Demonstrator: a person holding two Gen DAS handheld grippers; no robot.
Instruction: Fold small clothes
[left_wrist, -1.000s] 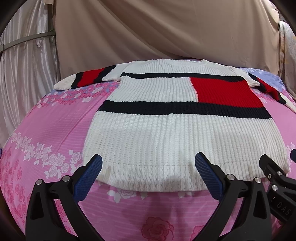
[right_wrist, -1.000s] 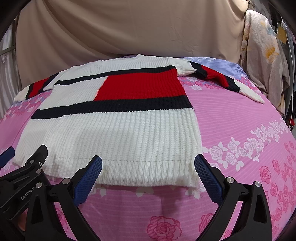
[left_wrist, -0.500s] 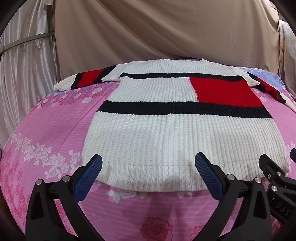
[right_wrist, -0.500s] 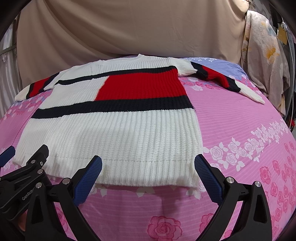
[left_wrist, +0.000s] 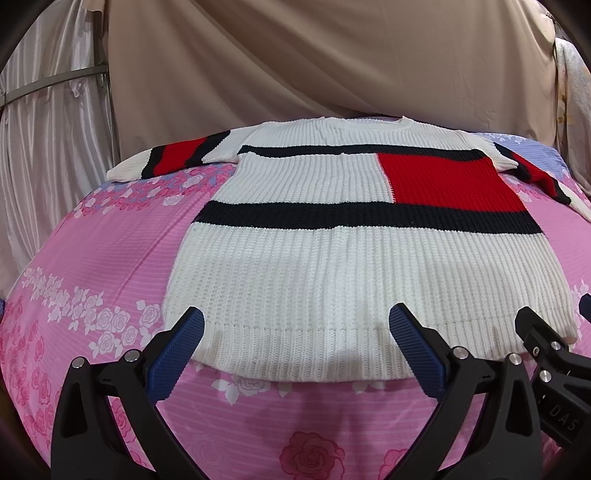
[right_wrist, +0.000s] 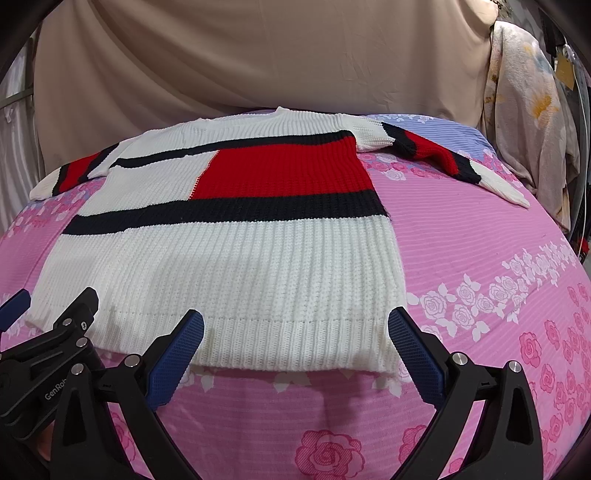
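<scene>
While nothing is folded yet, we judge the risks to lie in the chunky white ribbed-knit sweater with black bands and a red block (left_wrist: 332, 266), spread flat, face up, across the pink rose-printed bedsheet (left_wrist: 96, 258), hem nearest us and collar far away. It is thick and springy, so a fold may bulge or spring back, and a pinch that takes only the top layer would drag the front away from the back. Its striped left sleeve (left_wrist: 173, 160) and striped right sleeve (right_wrist: 454, 162) lie stretched out to the sides, the right one crooked, and could trail or bunch if the body is lifted first. The soft, mounded sheet could also wrinkle and ride up with a grab. Beige draped cloth (right_wrist: 258, 55) closes the room behind, with pale satin curtains (left_wrist: 48, 147) at left and a floral fabric (right_wrist: 532, 110) hanging at right. Our left gripper (left_wrist: 295, 338) and right gripper (right_wrist: 295, 336) hover side by side just short of the hem, blue-padded fingers (right_wrist: 413, 350) wide apart, holding nothing.
</scene>
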